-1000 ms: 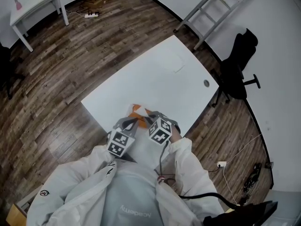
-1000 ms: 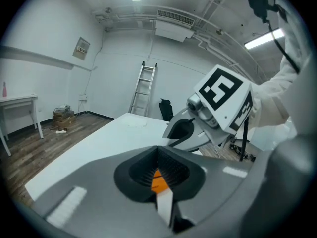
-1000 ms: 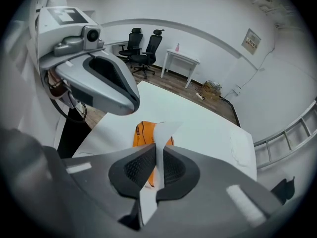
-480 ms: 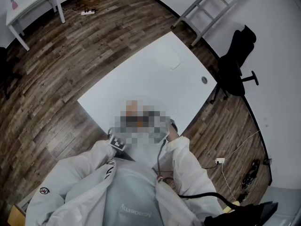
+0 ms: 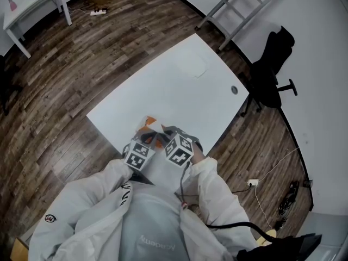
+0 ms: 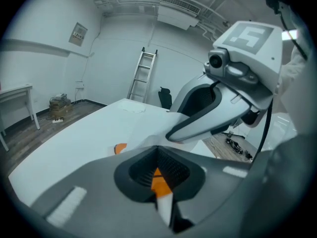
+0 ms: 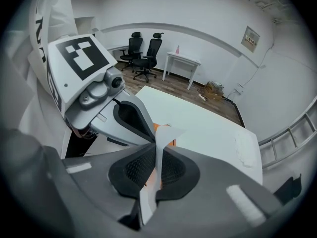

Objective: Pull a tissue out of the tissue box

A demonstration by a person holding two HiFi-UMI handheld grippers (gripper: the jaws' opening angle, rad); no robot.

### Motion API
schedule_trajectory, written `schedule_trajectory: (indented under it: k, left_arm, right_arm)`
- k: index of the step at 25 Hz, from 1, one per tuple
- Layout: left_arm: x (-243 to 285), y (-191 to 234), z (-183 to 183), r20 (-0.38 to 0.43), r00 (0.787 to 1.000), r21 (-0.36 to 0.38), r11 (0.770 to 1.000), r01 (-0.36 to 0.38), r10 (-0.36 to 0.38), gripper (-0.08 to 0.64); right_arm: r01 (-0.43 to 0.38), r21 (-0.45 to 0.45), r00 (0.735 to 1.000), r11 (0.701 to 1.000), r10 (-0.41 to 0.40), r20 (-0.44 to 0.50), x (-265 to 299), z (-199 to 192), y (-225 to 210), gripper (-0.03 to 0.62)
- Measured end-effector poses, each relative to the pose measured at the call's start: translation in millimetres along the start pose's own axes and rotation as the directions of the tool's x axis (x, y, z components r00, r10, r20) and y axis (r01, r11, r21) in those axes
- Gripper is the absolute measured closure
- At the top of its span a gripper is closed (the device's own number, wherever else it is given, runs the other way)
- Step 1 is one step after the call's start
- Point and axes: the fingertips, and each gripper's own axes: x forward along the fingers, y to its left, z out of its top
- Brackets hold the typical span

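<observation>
An orange and white tissue box [image 5: 147,124] lies near the front edge of the white table [image 5: 179,97]. Both grippers crowd over it. My left gripper [image 5: 154,138] is shut, with an orange and white edge of the box [image 6: 159,180] pinched between its pads. My right gripper [image 5: 163,131] is shut on a white tissue [image 7: 161,150] that rises from the box [image 7: 172,143] and runs up through its jaws. In the left gripper view, the right gripper's body hides most of the box.
A crumpled white tissue [image 5: 194,67] lies at the table's far end, near a cable hole [image 5: 235,89]. A black office chair [image 5: 269,75] and a ladder [image 5: 239,4] stand beyond the table. A small white table [image 5: 32,4] is far left.
The left gripper has sunk a little onto the box. The right gripper has stayed in place, still pinching the tissue.
</observation>
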Motion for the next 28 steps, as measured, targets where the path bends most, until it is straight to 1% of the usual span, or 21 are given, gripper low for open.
schedule_trajectory:
  k: [9, 28]
  left_arm:
    - [6, 2, -7, -0.022, 1.0, -0.01, 1.0, -0.006, 0.005, 0.56]
    - [21, 8, -9, -0.037, 0.999, -0.027, 1.0, -0.003, 0.002, 0.56]
  right_arm:
    - [-0.014, -0.003, 1.0, 1.0, 0.014, 0.017, -7, 4, 9, 0.588]
    - [-0.025, 0.03, 0.997, 0.999, 0.023, 0.069, -23, 16, 17, 0.588]
